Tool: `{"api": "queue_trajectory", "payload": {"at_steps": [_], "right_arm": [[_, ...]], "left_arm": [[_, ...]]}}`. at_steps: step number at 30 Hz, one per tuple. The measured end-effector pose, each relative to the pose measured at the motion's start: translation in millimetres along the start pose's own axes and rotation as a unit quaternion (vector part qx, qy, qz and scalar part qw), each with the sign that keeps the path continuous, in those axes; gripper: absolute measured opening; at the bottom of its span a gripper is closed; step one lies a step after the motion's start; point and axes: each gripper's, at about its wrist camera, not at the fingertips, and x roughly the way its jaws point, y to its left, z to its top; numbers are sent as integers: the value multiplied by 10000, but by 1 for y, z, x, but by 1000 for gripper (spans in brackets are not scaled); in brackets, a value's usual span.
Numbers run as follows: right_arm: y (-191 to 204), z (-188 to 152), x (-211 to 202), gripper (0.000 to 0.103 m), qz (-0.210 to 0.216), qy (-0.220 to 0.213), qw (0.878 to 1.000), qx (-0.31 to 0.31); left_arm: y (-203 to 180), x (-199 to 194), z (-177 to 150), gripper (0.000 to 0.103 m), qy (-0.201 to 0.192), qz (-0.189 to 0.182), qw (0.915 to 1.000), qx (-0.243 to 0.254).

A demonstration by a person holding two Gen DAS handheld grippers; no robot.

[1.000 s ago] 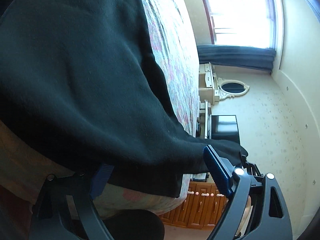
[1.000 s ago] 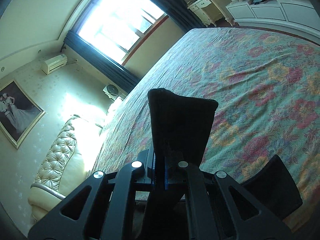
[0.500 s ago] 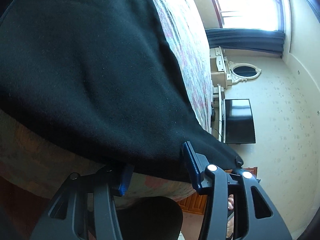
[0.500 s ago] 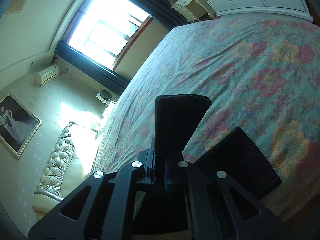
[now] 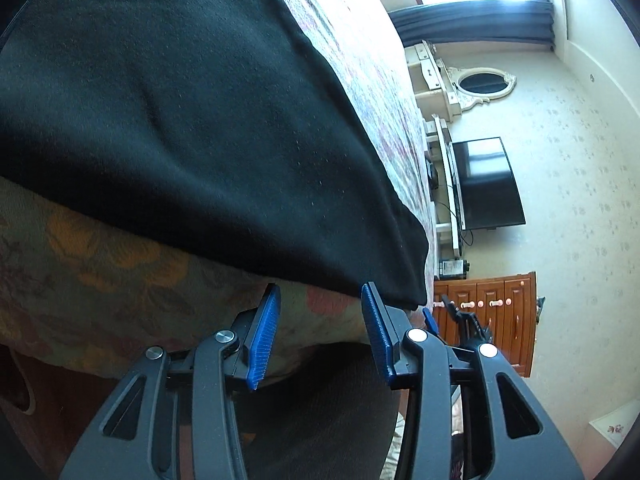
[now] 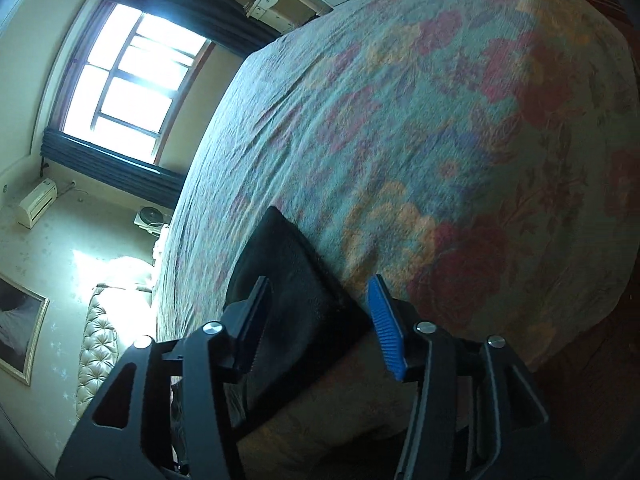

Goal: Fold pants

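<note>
The black pants (image 5: 168, 120) lie flat on the floral bedspread (image 5: 104, 264) and fill most of the left wrist view. My left gripper (image 5: 320, 300) is open and empty, its blue pads just short of the pants' near edge and corner. In the right wrist view a narrow end of the pants (image 6: 292, 280) lies on the bedspread (image 6: 440, 140) near the bed's edge. My right gripper (image 6: 320, 304) is open, its jaws standing either side of that cloth without gripping it.
A television (image 5: 486, 184), white dresser with oval mirror (image 5: 480, 80) and wooden cabinet (image 5: 488, 312) stand beyond the bed's far side. A window (image 6: 132, 80), wall air conditioner (image 6: 38, 202) and tufted headboard (image 6: 98, 348) show in the right wrist view.
Both grippers have opened and let go of the pants, which now lie flat on the bed. Both have drawn back a little toward the bed's near edge.
</note>
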Motion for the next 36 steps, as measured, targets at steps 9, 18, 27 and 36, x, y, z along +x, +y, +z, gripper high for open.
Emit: {"api": "queue_trajectory", "payload": {"at_steps": [9,18,27,36], "right_arm": [[-5,30,83,63,719,1637,9839,-88],[34,28,74,11,288,1419,9827,-1155],[-9,31,49,56,570,819,9949,-125],[-45,8,34,63,1211,869,9859,765]], "left_arm": [[-32,-8,4,43,-27,-161,9963,847],[-35,-26,19,60,-476,227,9907,1255],[-4,-17,29,74,-344,745,9876,1341],[-3,-35,24,74,-589,397,9858,1520]]}}
